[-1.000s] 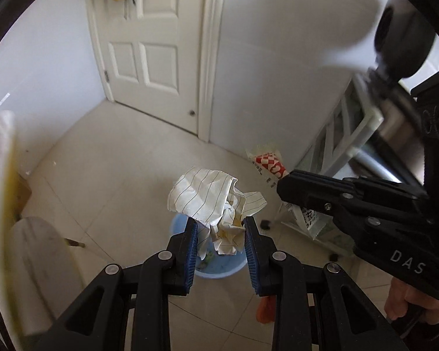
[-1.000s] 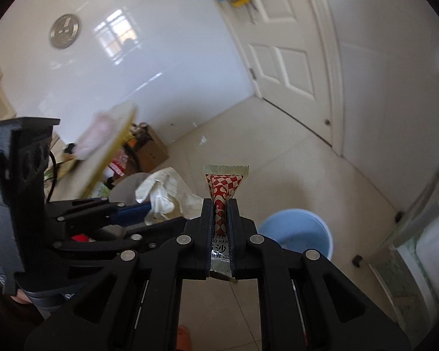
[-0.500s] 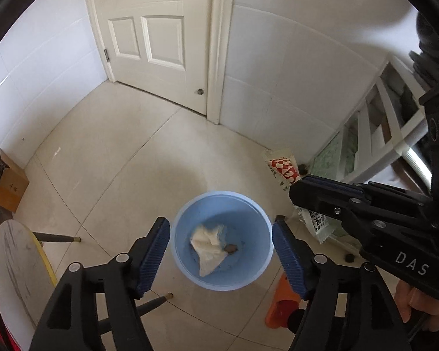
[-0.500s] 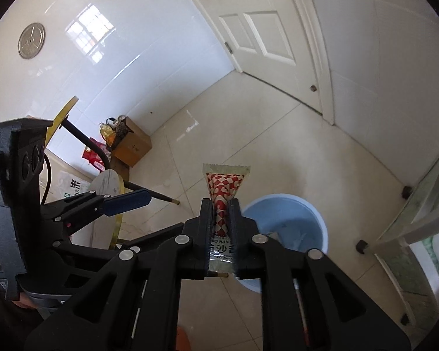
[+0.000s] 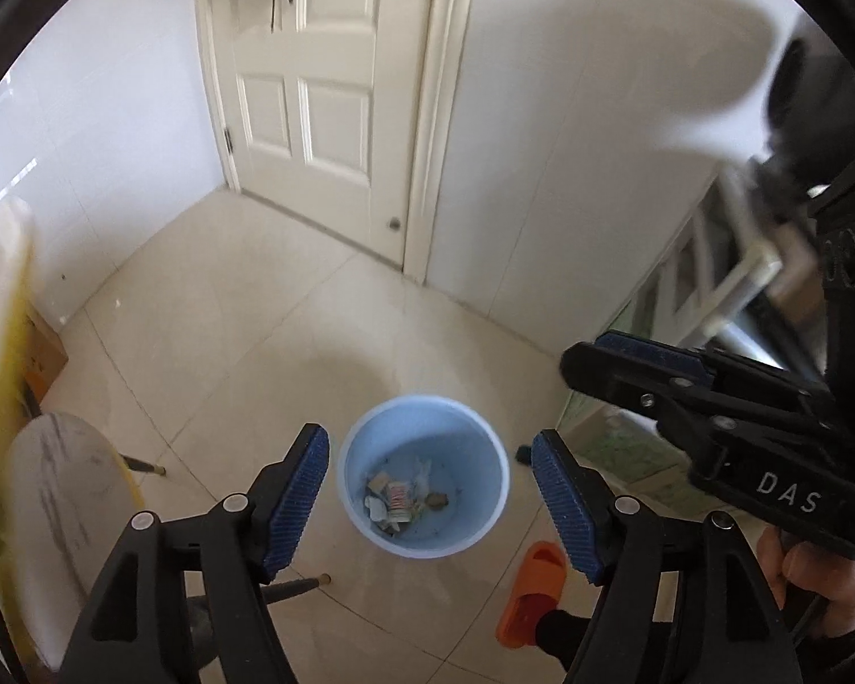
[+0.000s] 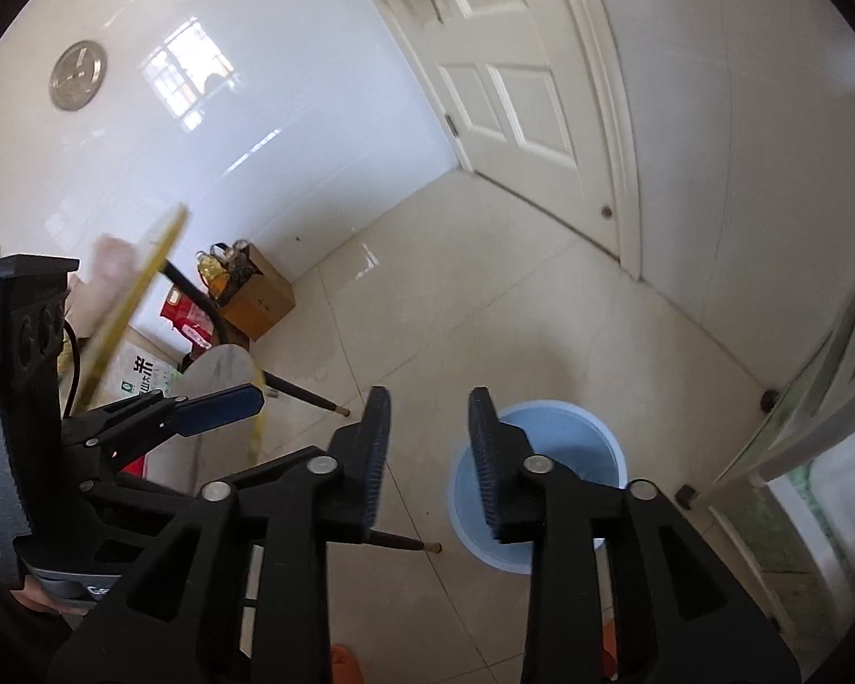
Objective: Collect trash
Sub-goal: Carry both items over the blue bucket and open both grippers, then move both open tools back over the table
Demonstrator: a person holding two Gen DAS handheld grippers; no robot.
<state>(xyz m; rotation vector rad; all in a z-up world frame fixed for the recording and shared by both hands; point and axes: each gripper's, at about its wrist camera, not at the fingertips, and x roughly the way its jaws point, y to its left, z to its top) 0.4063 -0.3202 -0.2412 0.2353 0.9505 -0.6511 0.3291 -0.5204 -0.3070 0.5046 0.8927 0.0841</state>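
Hovering over a blue bin [image 5: 424, 476] on the tiled floor, the left gripper [image 5: 430, 490] hangs with its blue pads spread wide and nothing between them, as seen from the left wrist. One bin is in sight; in its bottom lies the trash [image 5: 402, 499], a loose heap of perhaps four or five scraps, too small to count surely: crumpled paper, a red-patterned wrapper, a brown bit. Such litter looks light, soft and easily crushed, best pinched at a fold or free edge. One orange slipper [image 5: 530, 587] stands just beside the bin, and the right gripper [image 5: 627, 362] reaches in from the side.

From the right wrist, the right gripper [image 6: 427, 456] is parted and empty too, above one bin [image 6: 570, 427] whose contents its fingers hide. One cardboard box [image 6: 259, 299] sits against the wall, well apart.
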